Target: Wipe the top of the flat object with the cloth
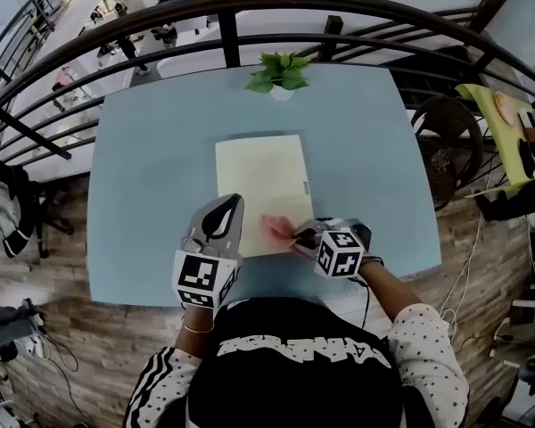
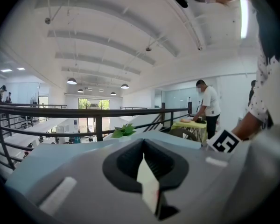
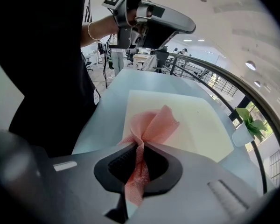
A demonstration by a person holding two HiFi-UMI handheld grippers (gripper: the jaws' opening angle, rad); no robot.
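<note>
A pale yellow flat sheet (image 1: 263, 181) lies on the blue table (image 1: 152, 176), also shown in the right gripper view as the sheet (image 3: 196, 120). A pink cloth (image 1: 279, 231) rests on the sheet's near edge. My right gripper (image 1: 299, 237) is shut on it; the cloth (image 3: 151, 127) bunches out of the jaws of the right gripper (image 3: 139, 146) and fans onto the sheet. My left gripper (image 1: 234, 201) hovers over the sheet's near left corner, jaws together. That left gripper (image 3: 189, 29) hangs above the table, holding nothing I can make out. Its own view points level across the table past the shut left gripper (image 2: 143, 146).
A small potted plant (image 1: 281, 72) stands at the table's far edge, beyond the sheet. A dark curved railing (image 1: 250, 7) runs behind the table. To the right, off the table, a person (image 2: 206, 106) stands at a yellow table (image 1: 504, 132).
</note>
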